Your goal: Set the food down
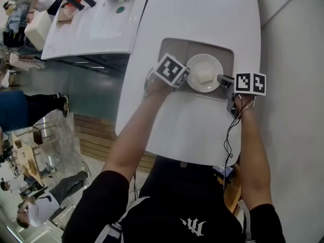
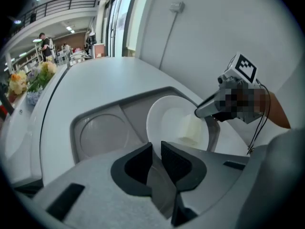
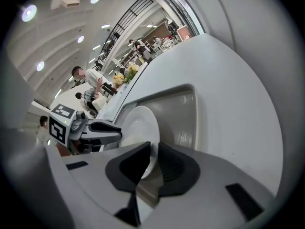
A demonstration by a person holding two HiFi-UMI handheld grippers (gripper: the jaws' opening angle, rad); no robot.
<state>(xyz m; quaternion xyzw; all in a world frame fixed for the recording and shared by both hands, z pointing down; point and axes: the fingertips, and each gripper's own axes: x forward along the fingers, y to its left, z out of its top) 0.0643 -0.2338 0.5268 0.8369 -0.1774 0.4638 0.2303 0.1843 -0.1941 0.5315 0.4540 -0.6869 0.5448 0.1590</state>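
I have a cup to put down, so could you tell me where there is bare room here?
Free: the round recess in the tray beside the plate, and the table beyond the tray and nearer you. Crowded: both plate edges, clamped by the left gripper and right gripper.

My left tongs (image 1: 186,76) and right tongs (image 1: 221,79) hold the plate (image 1: 202,61) of food (image 1: 204,76) by opposite rims, over the worktop's (image 1: 202,14) grey tray (image 1: 169,47).
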